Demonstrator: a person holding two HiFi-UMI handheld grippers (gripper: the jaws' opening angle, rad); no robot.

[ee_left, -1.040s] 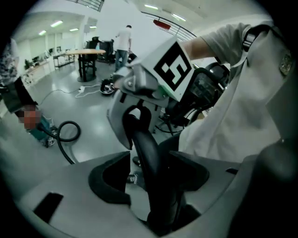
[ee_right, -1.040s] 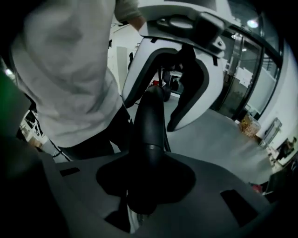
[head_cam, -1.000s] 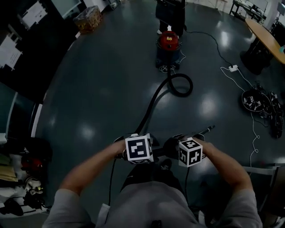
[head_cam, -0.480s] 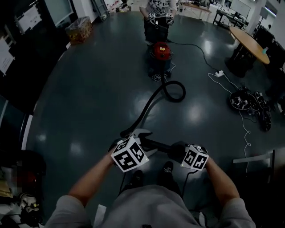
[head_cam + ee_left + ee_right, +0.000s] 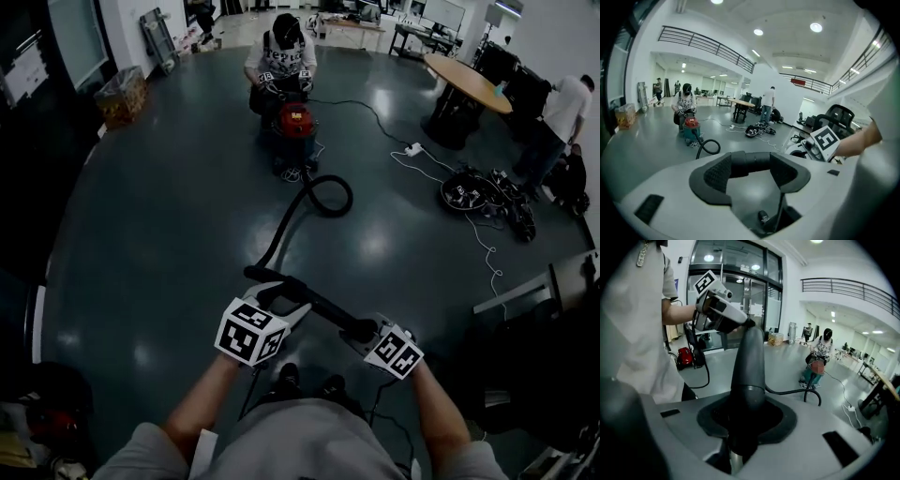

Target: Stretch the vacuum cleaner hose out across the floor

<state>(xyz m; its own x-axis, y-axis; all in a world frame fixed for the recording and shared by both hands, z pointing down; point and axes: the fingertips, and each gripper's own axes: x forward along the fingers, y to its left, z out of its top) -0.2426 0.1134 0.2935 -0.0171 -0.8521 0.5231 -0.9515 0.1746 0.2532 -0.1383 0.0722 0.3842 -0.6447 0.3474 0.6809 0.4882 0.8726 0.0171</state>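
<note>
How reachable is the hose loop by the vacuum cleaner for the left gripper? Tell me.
Probably not from here: the loop lies far across the floor, and the left gripper grips the hose end.

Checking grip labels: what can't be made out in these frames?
Head view: fingers of left gripper and right gripper, under marker cubes, lost against the dark hose.
Head view: hose joint at vacuum cleaner, too small.
Right gripper view: hose end past the grip, hidden by gripper body.
Left gripper view: nearest floor run of hose, hidden by gripper body.
</note>
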